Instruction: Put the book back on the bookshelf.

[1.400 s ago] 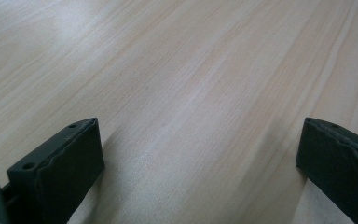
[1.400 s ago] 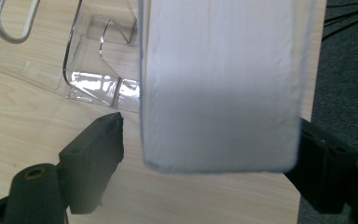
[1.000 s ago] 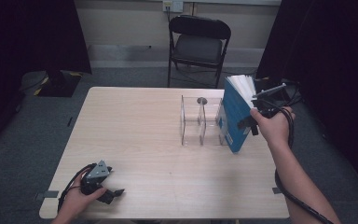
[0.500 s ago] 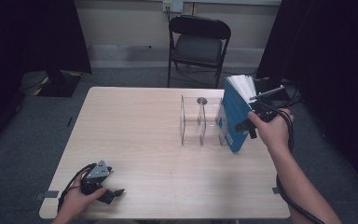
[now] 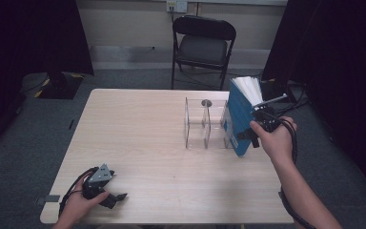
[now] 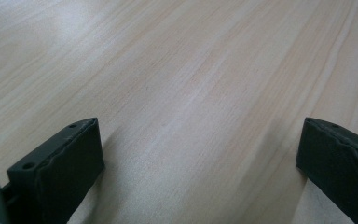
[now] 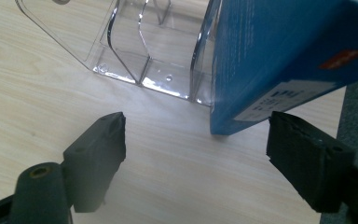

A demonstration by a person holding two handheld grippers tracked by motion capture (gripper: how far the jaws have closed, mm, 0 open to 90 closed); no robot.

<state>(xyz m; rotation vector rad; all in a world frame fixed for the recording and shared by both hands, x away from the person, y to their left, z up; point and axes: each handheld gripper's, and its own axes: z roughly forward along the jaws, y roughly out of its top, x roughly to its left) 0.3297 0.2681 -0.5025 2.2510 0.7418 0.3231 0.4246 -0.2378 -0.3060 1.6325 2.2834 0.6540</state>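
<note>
Book (image 5: 240,121) — blue cover, white pages up — stands tilted against the right end of the clear acrylic rack (image 5: 205,124), on my pale wood table (image 5: 143,138). Behind the rack there's a black folding chair (image 5: 204,45), grey carpet and dark curtains. My right gripper (image 7: 196,140) sits just beside the book with jaws wide apart, the book's lower corner between them — not clamped. Left gripper (image 6: 198,149), well away from the rack, rests spread wide over bare wood.
</note>
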